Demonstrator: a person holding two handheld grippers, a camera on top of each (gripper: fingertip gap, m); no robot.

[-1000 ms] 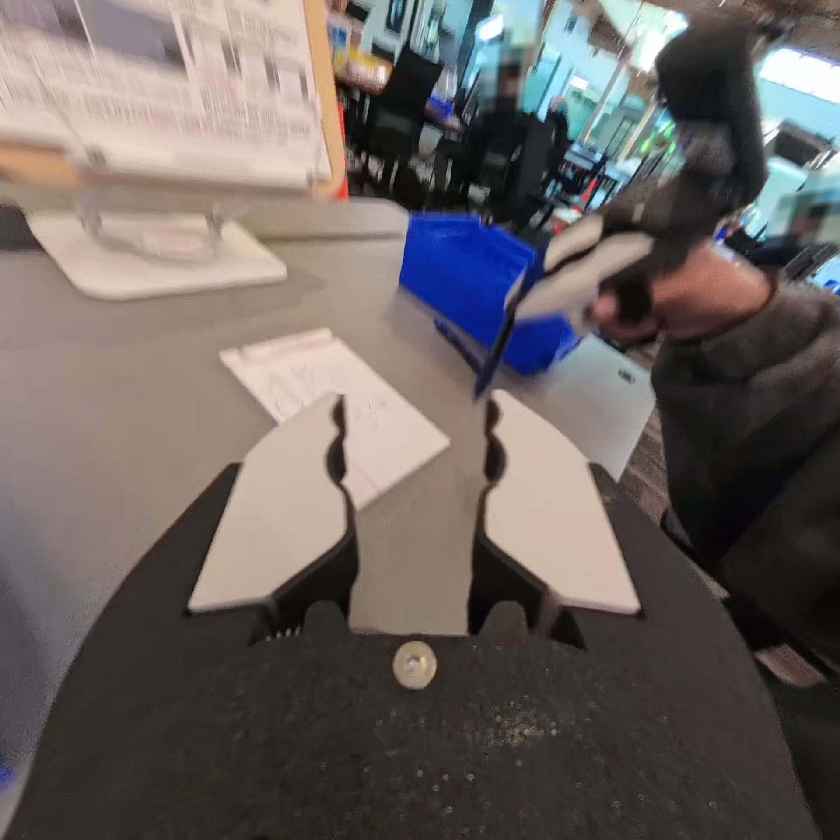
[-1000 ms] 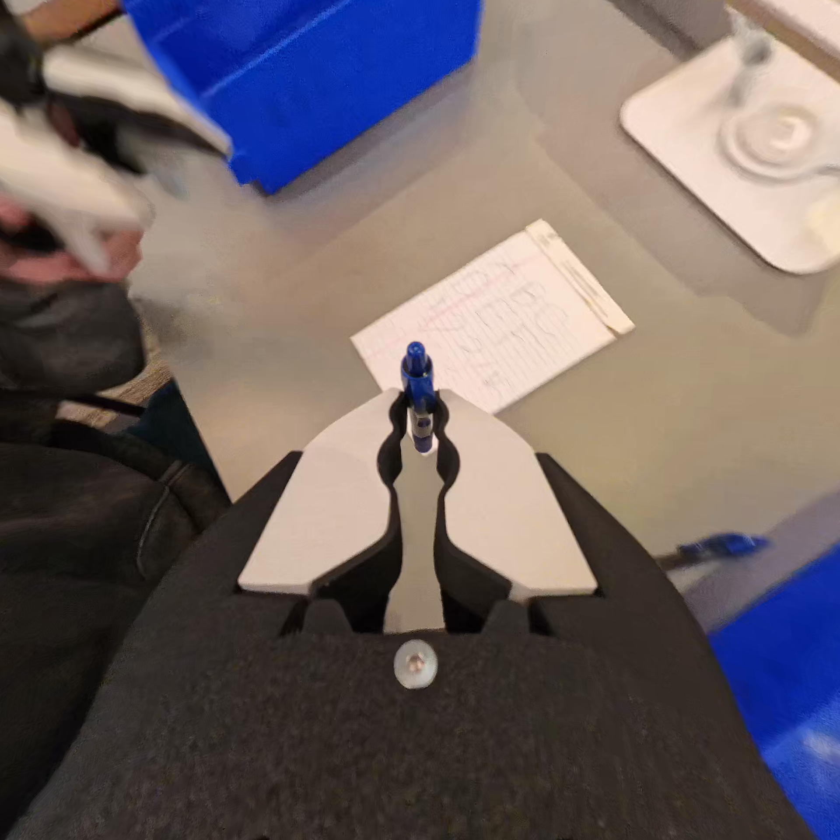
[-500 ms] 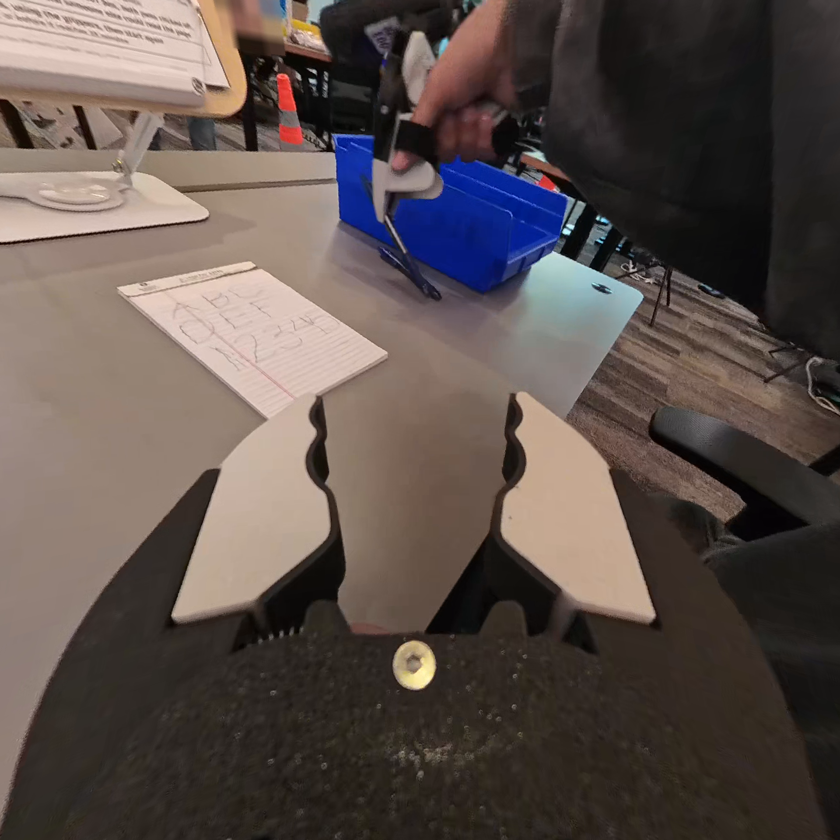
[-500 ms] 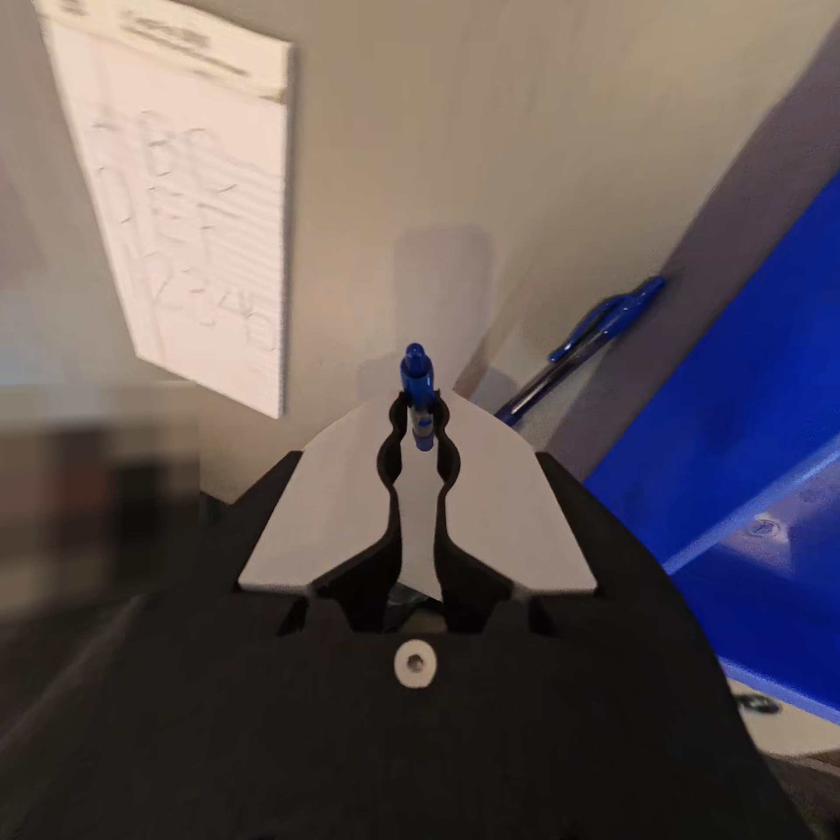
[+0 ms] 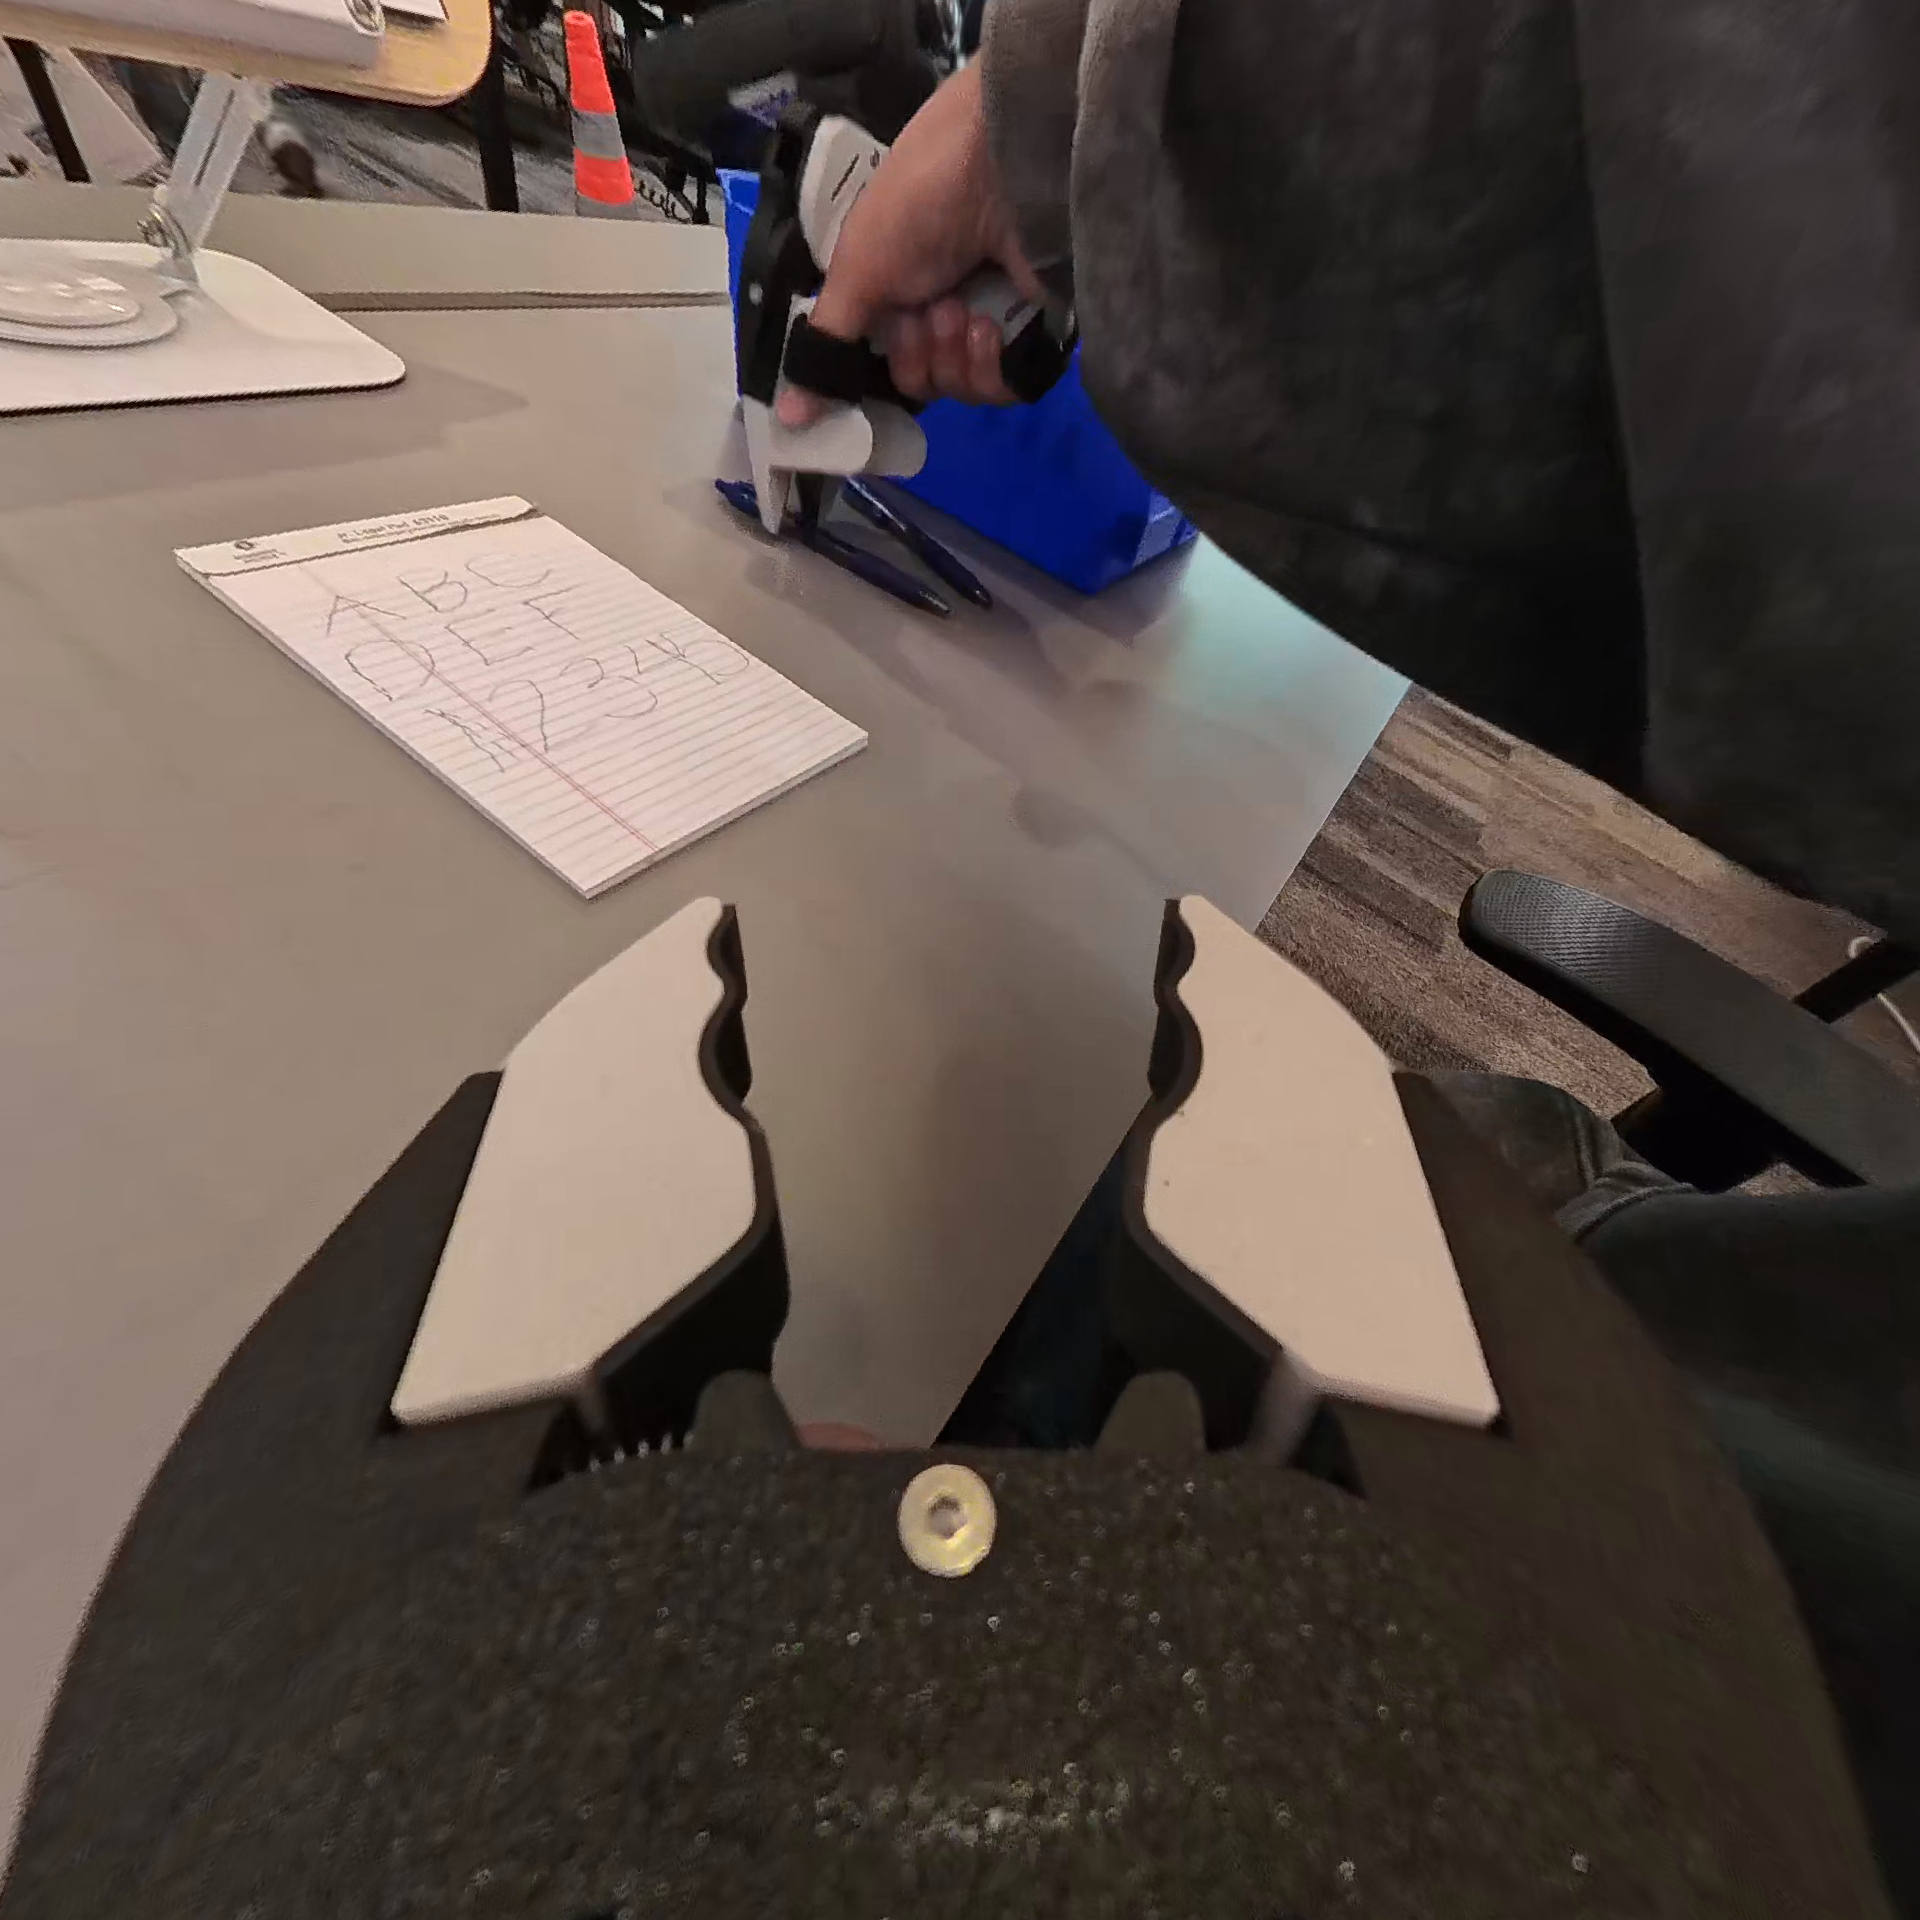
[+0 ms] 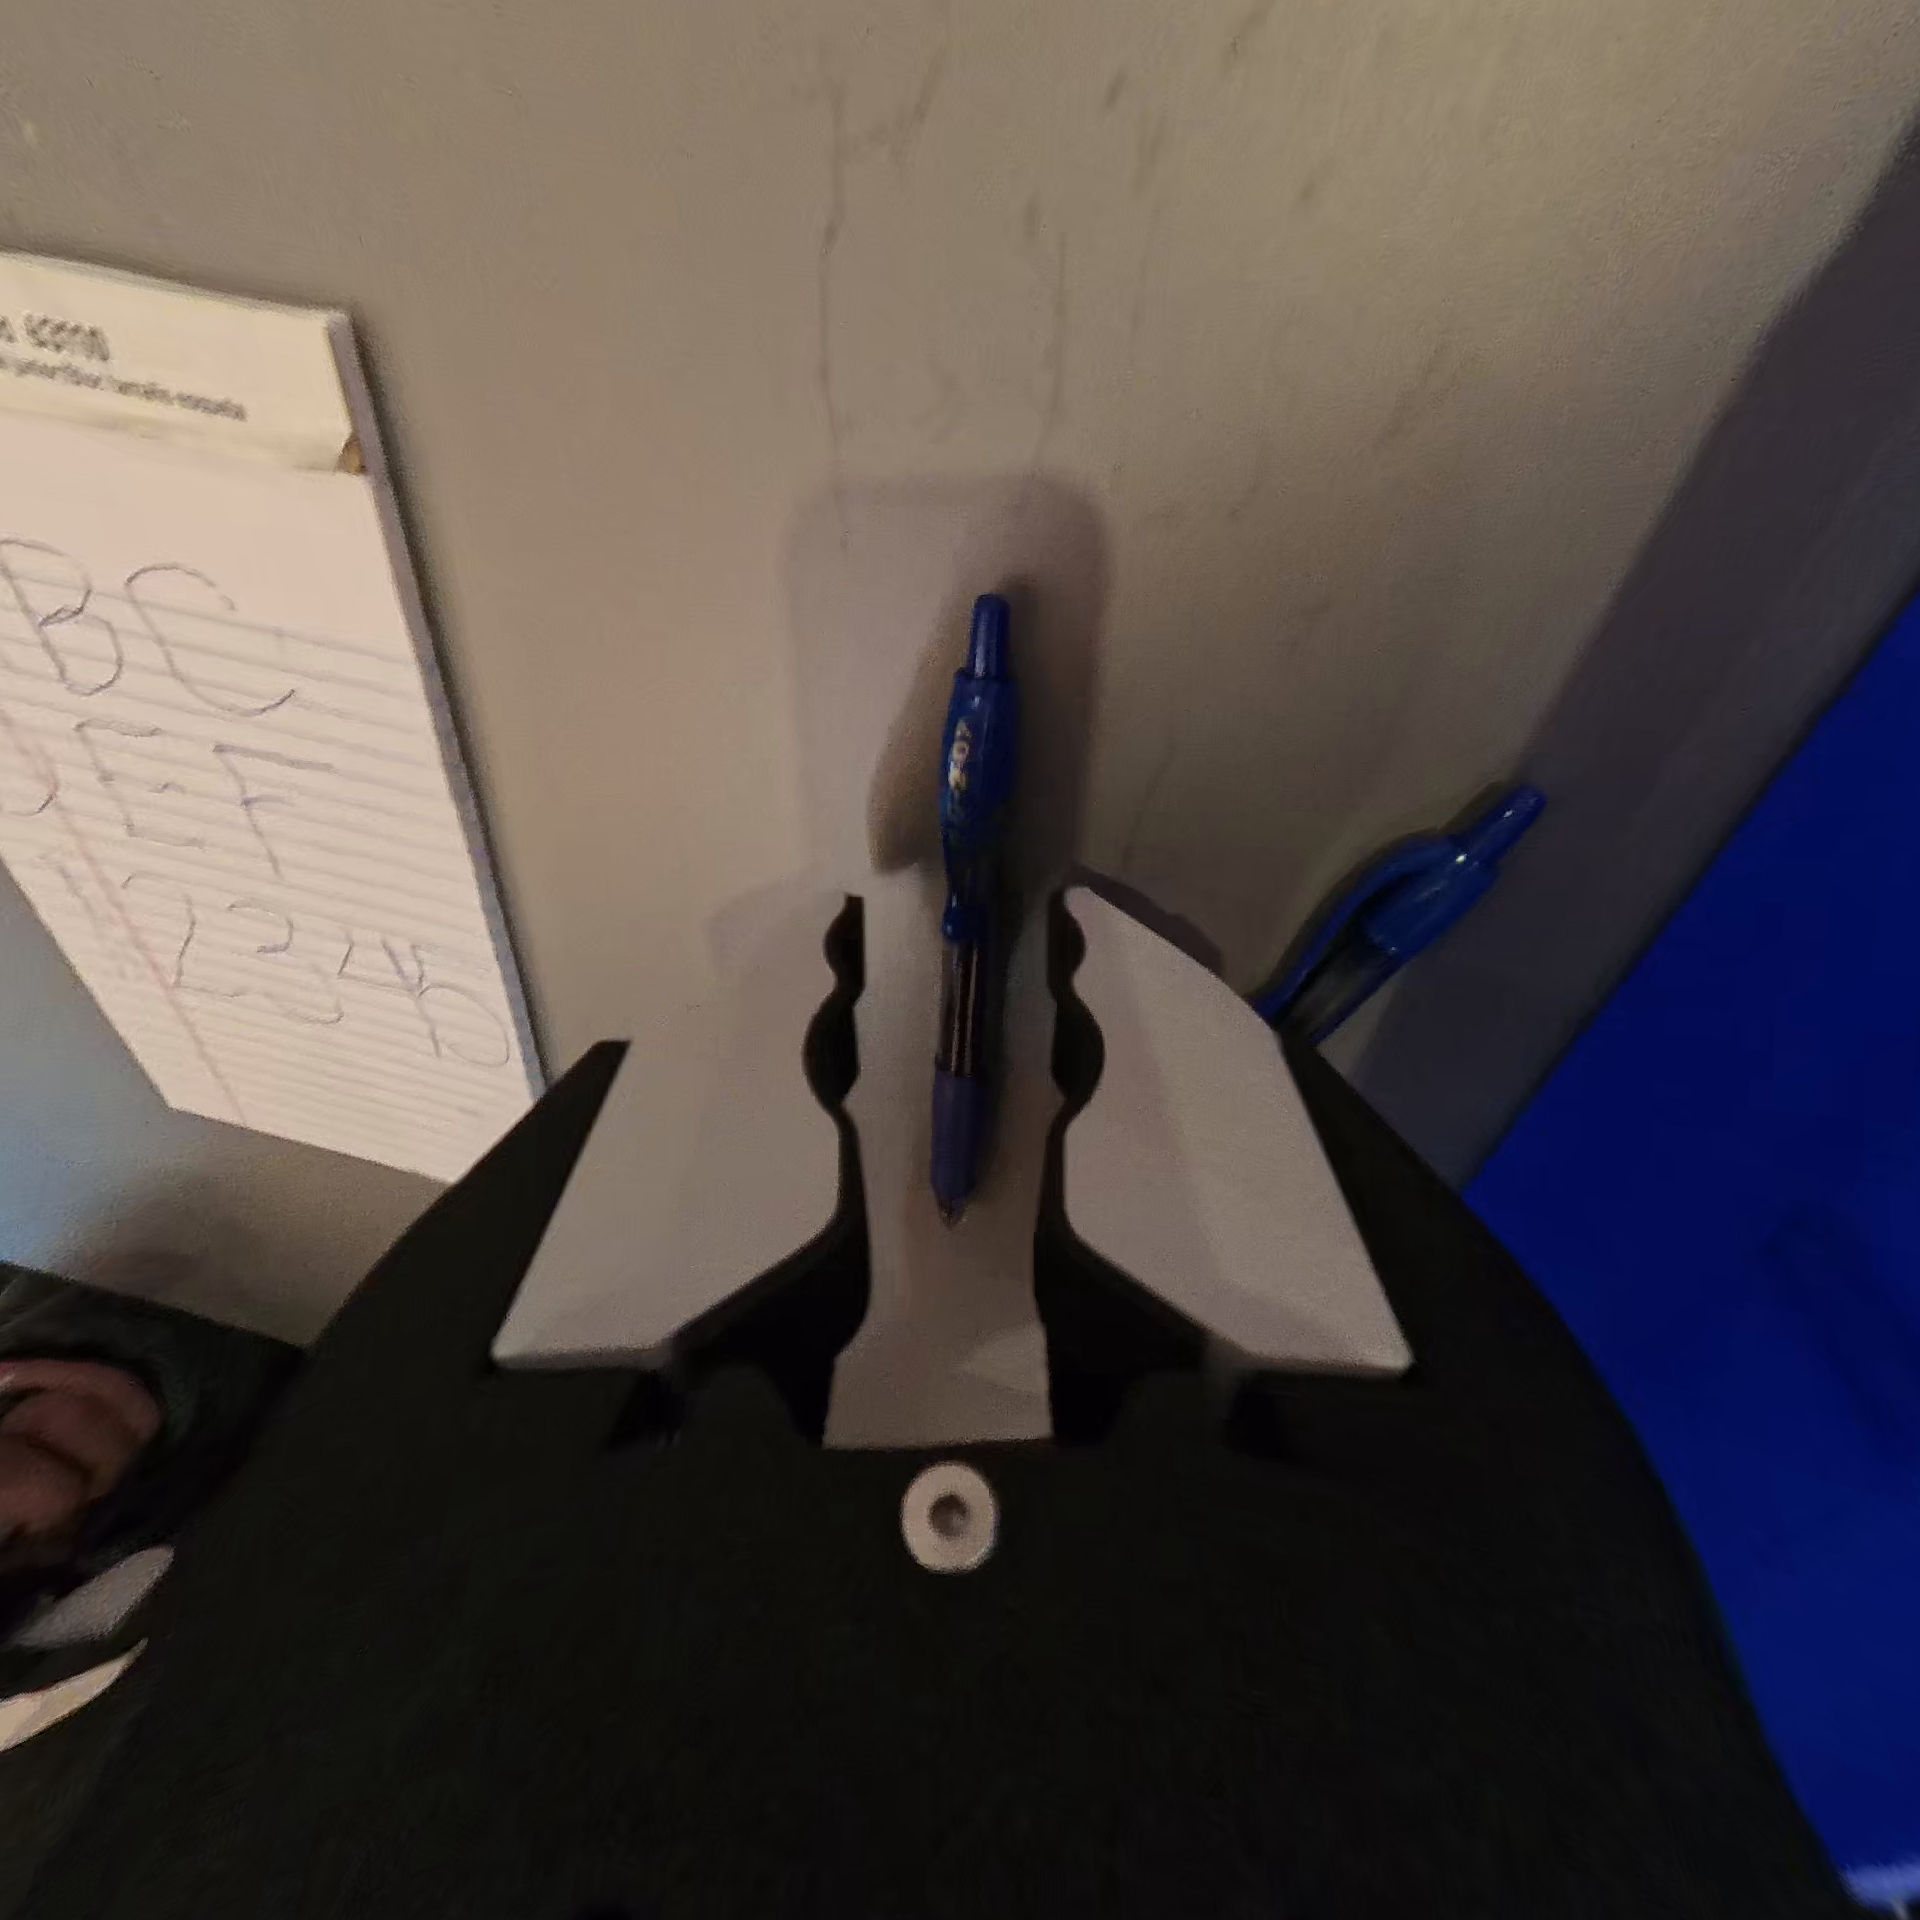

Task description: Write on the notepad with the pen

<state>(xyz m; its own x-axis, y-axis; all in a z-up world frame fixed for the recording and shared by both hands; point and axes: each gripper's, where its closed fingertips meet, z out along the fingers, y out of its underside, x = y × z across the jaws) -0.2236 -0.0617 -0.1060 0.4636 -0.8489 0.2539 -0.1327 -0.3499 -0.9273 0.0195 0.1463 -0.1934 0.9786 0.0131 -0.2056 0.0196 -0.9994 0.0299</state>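
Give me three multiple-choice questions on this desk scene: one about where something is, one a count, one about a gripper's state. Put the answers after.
1. Where is the blue click pen nearest the right gripper?
A. on the floor
B. on the grey table, between that gripper's parted jaws
C. standing in a cup

2. How many blue pens show in the right wrist view?
A. one
B. four
C. two

3. What state is the left gripper in?
A. open, holding nothing
B. shut on a pen
C. shut on a cloth

Answers:
1 B: the pen lies flat on the tabletop with a gap to the jaw on each side.
2 C: besides that pen, a second blue pen lies beside the blue plastic bin.
3 A: its jaws stand wide apart with only bare table between them.
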